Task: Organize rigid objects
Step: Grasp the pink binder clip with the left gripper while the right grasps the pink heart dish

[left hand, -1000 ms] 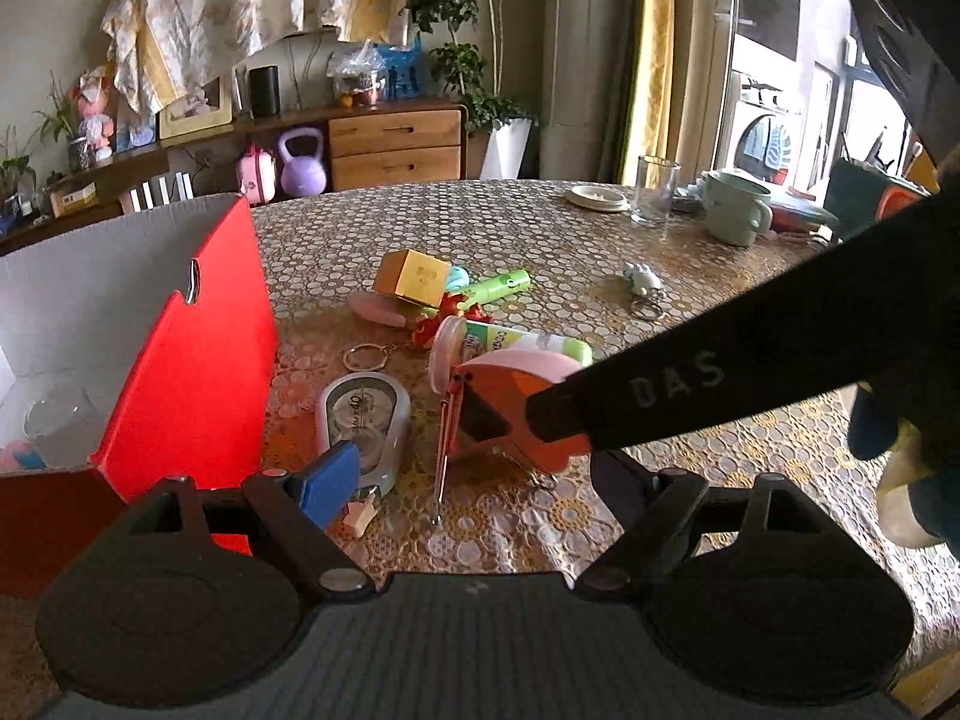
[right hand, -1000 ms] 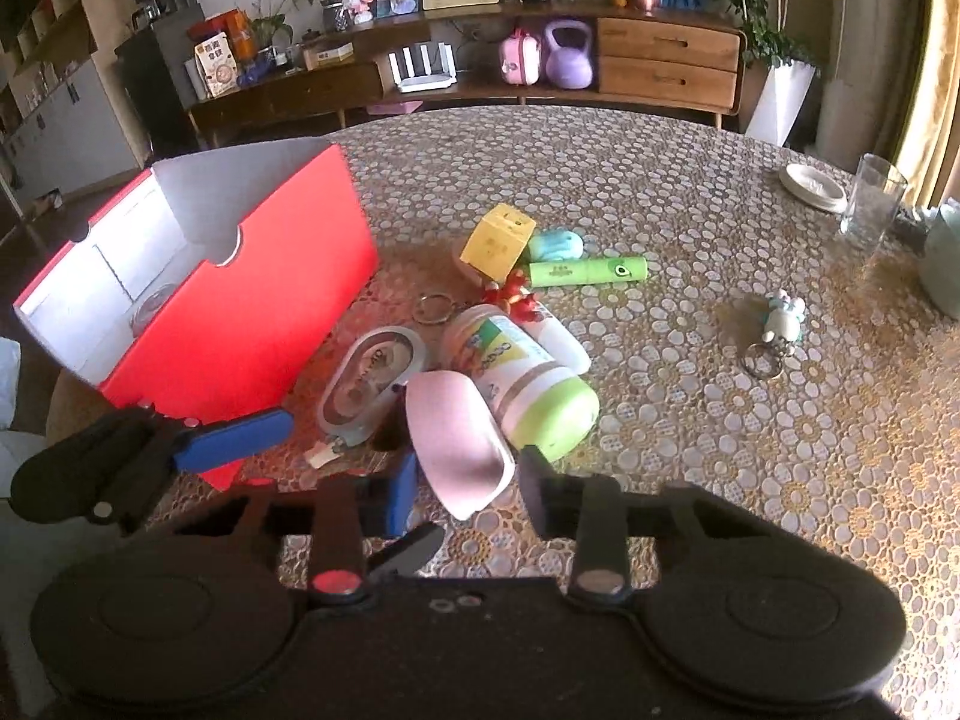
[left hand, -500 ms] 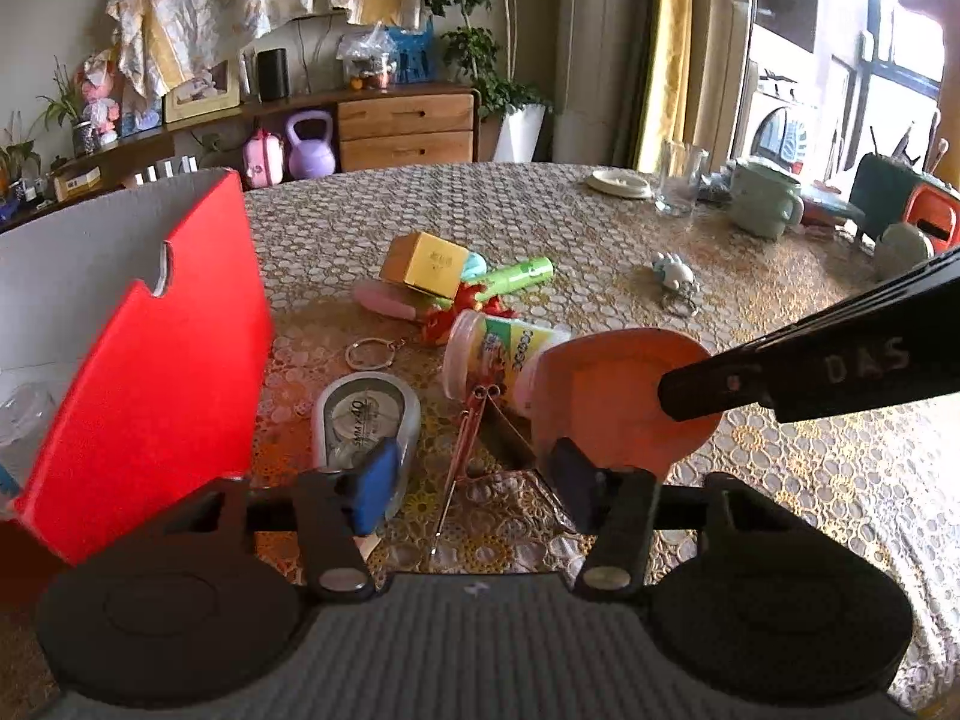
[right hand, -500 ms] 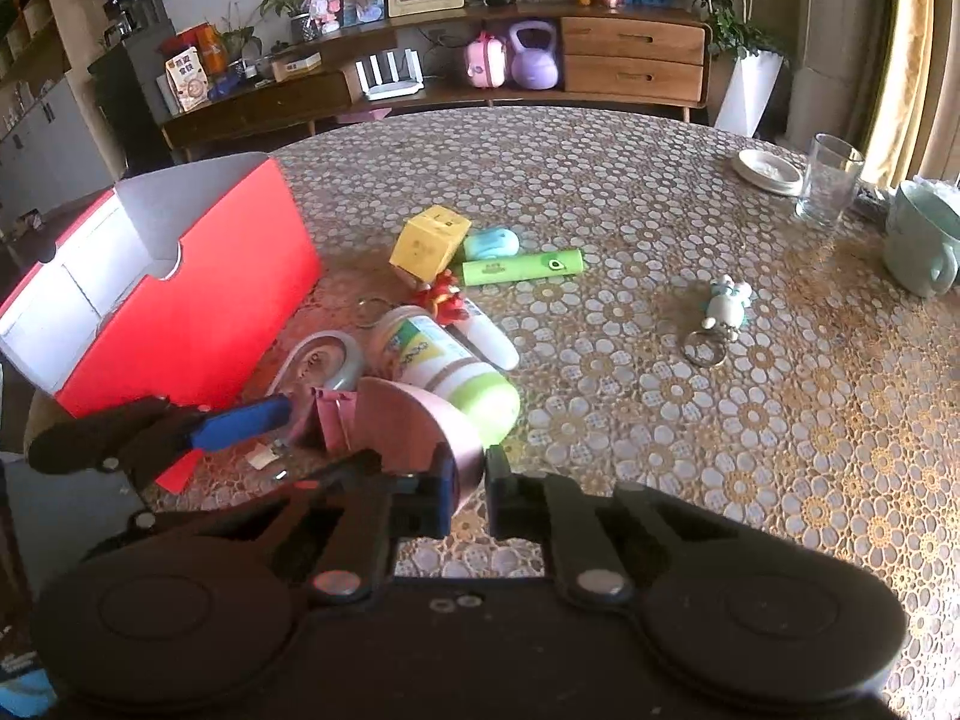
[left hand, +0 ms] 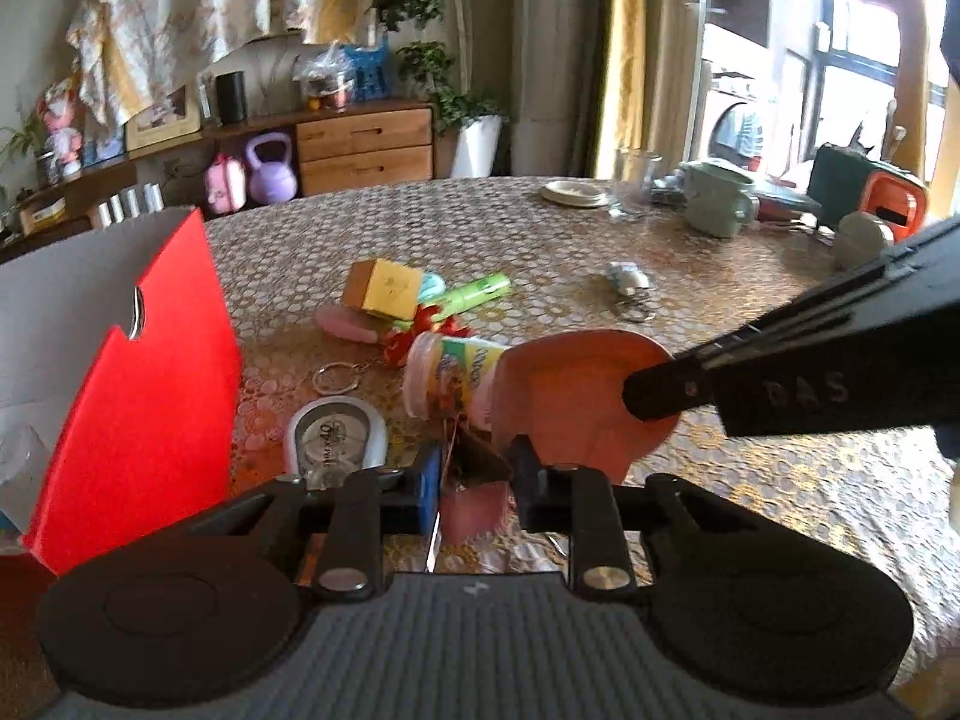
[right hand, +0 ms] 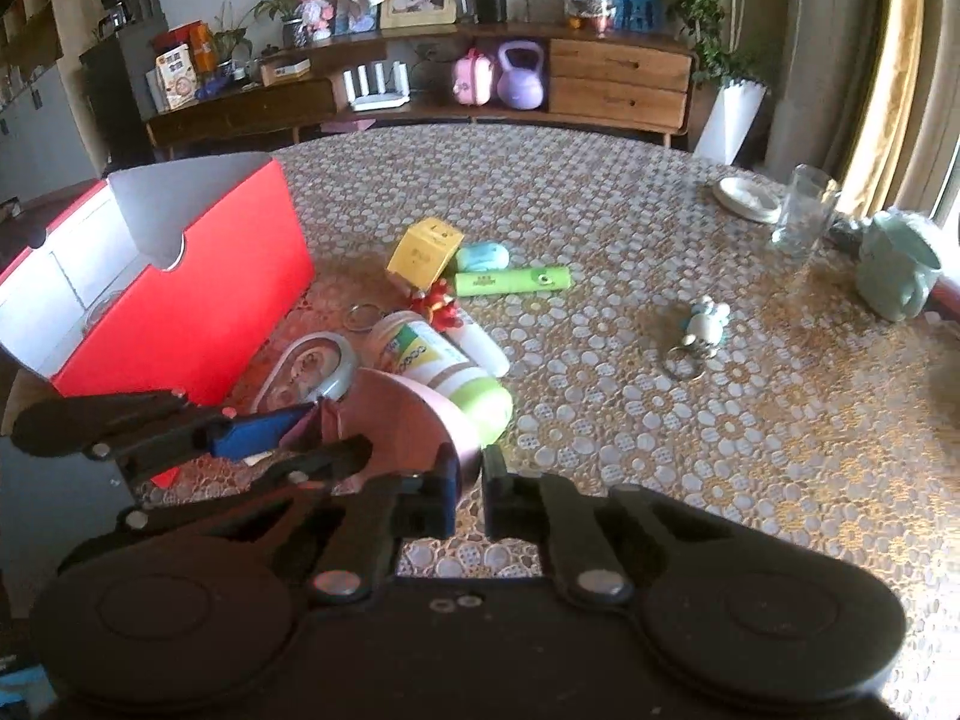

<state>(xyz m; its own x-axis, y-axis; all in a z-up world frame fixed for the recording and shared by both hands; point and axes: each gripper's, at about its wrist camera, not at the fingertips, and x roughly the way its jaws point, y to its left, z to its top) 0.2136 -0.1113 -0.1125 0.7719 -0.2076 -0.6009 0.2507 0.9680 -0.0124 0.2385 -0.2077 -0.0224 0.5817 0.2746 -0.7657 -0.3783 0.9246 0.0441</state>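
Note:
A pink folding mirror stands open between the two grippers; its round lid (left hand: 576, 396) (right hand: 414, 414) is pinched at the rim by my right gripper (right hand: 471, 489), which is shut on it. My left gripper (left hand: 474, 489) is shut on the mirror's pink base (left hand: 474, 504), seen in the right wrist view at the left (right hand: 312, 420). Behind lie a green-capped bottle (right hand: 444, 366) (left hand: 456, 372), an oval tape dispenser (left hand: 336, 438), a yellow box (right hand: 426, 252) and a green tube (right hand: 510, 282). A red box (left hand: 144, 372) (right hand: 198, 312) stands open at the left.
A key ring (left hand: 336, 375), a pink case (left hand: 348, 324) and a red toy (right hand: 438, 300) lie among the clutter. A keychain figure (right hand: 702, 327), a glass (right hand: 804, 216), a mug (right hand: 900, 270) and a saucer (right hand: 744, 195) are at the right on the lace-covered table (right hand: 720, 408).
Both grippers have closed: the right on the mirror's lid, the left on its base. The mirror has lifted slightly and opened toward the left camera.

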